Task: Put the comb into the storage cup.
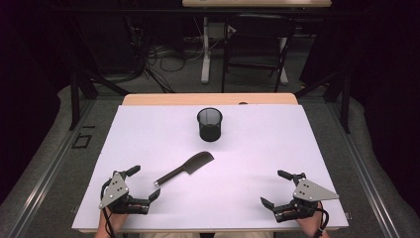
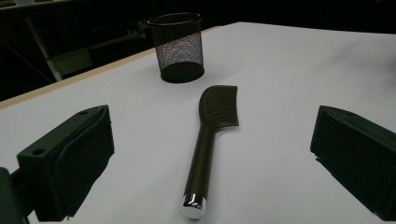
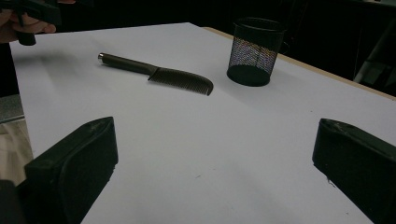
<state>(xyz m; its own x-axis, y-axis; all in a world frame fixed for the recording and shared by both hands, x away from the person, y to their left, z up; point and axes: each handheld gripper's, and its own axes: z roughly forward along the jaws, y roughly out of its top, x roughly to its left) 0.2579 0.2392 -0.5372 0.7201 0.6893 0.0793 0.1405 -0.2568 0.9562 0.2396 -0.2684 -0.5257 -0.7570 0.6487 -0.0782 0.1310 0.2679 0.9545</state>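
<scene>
My left hand-held gripper [image 1: 142, 183] rests at the near left of the white-covered counter [image 1: 257, 148], its jaws spread wide with nothing between them. In the left gripper view the dark brown plastic comb with a shiny metal-capped handle [image 2: 208, 144] lies dead ahead at twelve o'clock, the silver cap sitting just in front of the open gap between my jaws. Its long axis runs almost straight away from me there, handle end near, toothed head far.

From the high view the same comb [image 1: 184, 168] lies flat on the counter, angled from the cap at about seven o'clock up to the curved head at about one o'clock. The cap end is just beside my left gripper's far fingertip but I judge it apart, not touching.

My right hand-held gripper [image 1: 281, 191] sits at the near right, jaws also spread and empty, well apart from the comb, which shows at about eleven o'clock in the right gripper view. So the left is clearly the nearer one, and I judge a short push forward along the handle's line would put the handle between its jaws.

Farther out, past the comb's head, the black wire-mesh cup [image 1: 210, 124] stands upright.
</scene>
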